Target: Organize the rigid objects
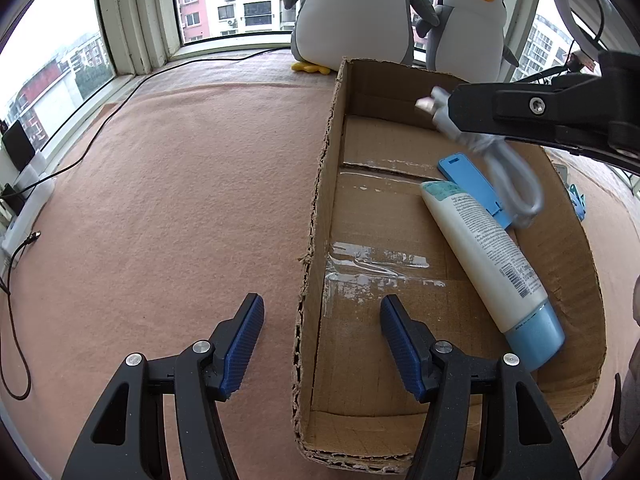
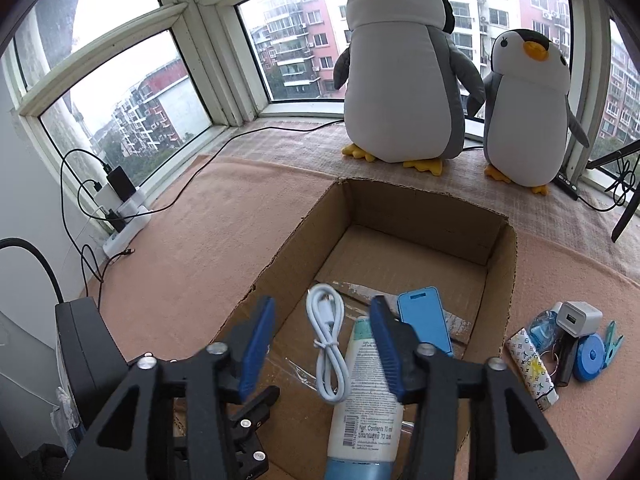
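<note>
Here the left hand-held gripper [image 1: 322, 344] is spread wide and holds nothing, its two blue pads straddling the torn near-left wall of the cardboard box [image 1: 316, 216], one pad outside over the pink blanket [image 1: 180, 184] and one inside. In the left wrist view the right hand-held gripper [image 1: 450, 110] reaches in from 2 o'clock over the box, a white cable [image 1: 516, 184] blurred just below its tip; whether it touches the cable I cannot tell. From the right wrist view that gripper's pads stand well apart with the coiled cable lying loose between them, beside a white tube with a blue cap [image 2: 366, 404] and a blue flat case [image 2: 424, 320] on the box floor. At 3 o'clock outside the box lie a white charger plug [image 2: 578, 318], a patterned lighter [image 2: 530, 368] and a blue tape measure [image 2: 590, 356]. Two plush penguins [image 2: 404, 76] stand at 12 o'clock.
</note>
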`<state>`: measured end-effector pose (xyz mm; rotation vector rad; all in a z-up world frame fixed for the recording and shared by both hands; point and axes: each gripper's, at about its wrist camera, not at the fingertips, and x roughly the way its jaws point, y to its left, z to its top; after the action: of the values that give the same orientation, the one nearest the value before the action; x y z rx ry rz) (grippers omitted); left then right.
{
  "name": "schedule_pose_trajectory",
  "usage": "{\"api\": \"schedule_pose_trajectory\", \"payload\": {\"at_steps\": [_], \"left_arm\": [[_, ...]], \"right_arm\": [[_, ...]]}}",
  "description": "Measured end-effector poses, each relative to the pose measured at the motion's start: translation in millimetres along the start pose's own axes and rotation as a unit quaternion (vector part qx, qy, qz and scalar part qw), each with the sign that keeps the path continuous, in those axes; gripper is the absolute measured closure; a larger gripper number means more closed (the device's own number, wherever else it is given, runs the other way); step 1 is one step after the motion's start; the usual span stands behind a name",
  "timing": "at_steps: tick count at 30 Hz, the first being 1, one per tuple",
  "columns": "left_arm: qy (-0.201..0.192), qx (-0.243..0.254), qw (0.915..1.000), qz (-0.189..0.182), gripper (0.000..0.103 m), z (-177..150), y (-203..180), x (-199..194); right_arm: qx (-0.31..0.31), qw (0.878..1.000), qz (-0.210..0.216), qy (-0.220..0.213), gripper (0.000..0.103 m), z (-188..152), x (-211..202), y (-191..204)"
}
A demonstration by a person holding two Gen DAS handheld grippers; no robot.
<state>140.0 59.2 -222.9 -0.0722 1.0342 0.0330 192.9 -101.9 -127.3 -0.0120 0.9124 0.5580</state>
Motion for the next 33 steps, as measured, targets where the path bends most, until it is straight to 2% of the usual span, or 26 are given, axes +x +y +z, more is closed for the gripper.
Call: {"api": "schedule_pose_trajectory", "payload": {"at_steps": [1,17,27,33], "left_arm": [[0.0,-0.001,1.0,-0.001,0.038,0.0,0.2,-0.1],[-0.001,0.0,1.0,-0.001,0.038,1.3,-1.1,2.9],[-0.001,0.001,1.0,-0.001,0.038,0.5,-0.9,2.0],[-0.001,0.002,1.0,-0.001,0.038,0.7,-0.8,1.5]], "right_arm": [[0.005,1.0,-0.005,-0.004,0.04,-0.3,-1.3,-2.7],[0.049,0.998,-0.017,-0.025,0.04,-1.0,-26.2,-36.6],[0.087,0.992,-0.082,-0.045,0.039,-20.4,-76.0,-98.2],[0.125,0.986,-0.102,-0.047,0.037,-40.5,-96.9,-136.1]]}}
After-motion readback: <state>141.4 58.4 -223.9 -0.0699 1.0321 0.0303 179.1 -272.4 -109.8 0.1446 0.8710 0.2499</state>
